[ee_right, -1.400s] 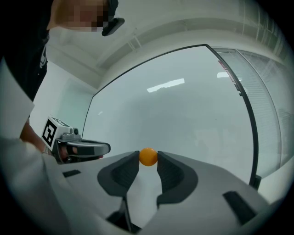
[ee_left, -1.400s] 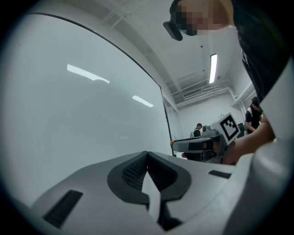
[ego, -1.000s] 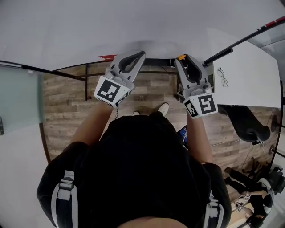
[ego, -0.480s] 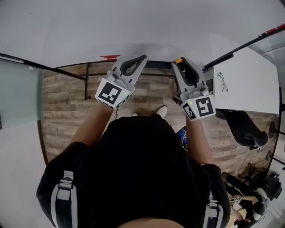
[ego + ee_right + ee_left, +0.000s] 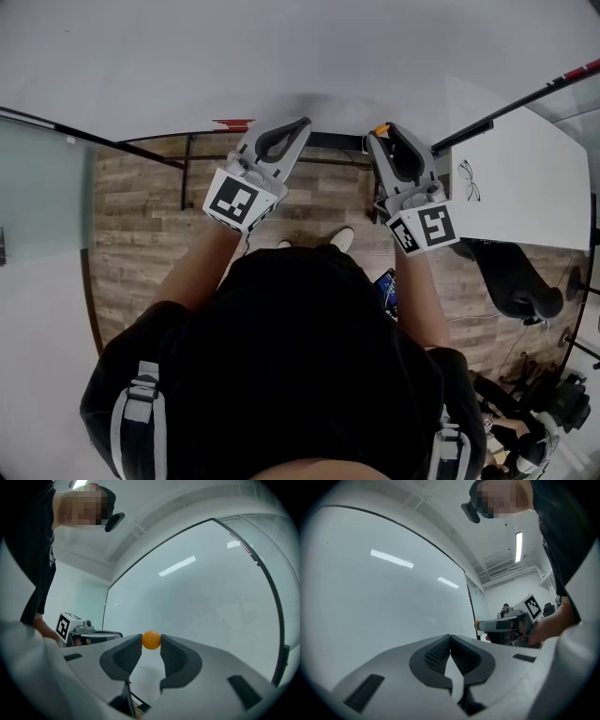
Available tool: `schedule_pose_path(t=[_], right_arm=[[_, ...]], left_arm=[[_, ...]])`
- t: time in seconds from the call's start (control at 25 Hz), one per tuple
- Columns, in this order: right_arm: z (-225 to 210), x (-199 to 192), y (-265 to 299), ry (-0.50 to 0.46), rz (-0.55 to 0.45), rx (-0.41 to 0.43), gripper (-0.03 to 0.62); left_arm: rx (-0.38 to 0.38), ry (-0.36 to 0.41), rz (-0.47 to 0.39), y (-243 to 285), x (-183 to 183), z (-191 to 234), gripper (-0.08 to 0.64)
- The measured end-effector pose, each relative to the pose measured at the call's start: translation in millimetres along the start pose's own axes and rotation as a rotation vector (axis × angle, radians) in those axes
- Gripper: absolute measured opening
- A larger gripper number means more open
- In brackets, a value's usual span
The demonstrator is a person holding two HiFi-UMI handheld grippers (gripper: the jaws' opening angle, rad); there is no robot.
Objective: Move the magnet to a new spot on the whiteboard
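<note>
Two claws faced the whiteboard (image 5: 211,597): right claw (image 5: 151,642) clamped on the orange magnet (image 5: 151,639) at its tips, near the board's lower edge; left claw (image 5: 450,638) pressed together, empty.

Wood-plank floor (image 5: 141,225) beneath left gripper (image 5: 304,121) and right gripper (image 5: 382,131). White table (image 5: 525,150) right of right gripper, spectacles (image 5: 470,180) on it; black chair (image 5: 517,272) just beside table. Frosted glass panel (image 5: 42,202) well left of left gripper. Ceiling strip light (image 5: 519,547) lit overhead.
</note>
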State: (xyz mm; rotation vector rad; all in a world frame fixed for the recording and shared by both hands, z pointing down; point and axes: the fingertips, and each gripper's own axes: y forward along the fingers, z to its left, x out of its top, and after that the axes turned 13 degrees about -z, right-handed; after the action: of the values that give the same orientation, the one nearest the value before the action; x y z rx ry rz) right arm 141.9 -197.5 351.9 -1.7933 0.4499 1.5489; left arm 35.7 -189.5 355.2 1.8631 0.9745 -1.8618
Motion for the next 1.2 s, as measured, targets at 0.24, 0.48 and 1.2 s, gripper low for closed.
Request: schedule_pose_path(t=[0.24,0.48,1.2], right_arm=[[-5.0,2.0,1.0,-0.015,0.001,0.026,0.12],[-15.8,4.8,-4.1,-0.029,0.002,0.061,0.12],[-41.5,-9.8,-9.9,0.053,0.003,0.226,0.12]], left_arm=[[0.009,-0.003,-0.008,6.1,-1.2,-2.0,0.005],[0.034,-0.001,-0.006,19.5,-3.2,-9.7,0.005],[0.205,0.022,0.046,35.3,-16.4,-28.6,0.005]])
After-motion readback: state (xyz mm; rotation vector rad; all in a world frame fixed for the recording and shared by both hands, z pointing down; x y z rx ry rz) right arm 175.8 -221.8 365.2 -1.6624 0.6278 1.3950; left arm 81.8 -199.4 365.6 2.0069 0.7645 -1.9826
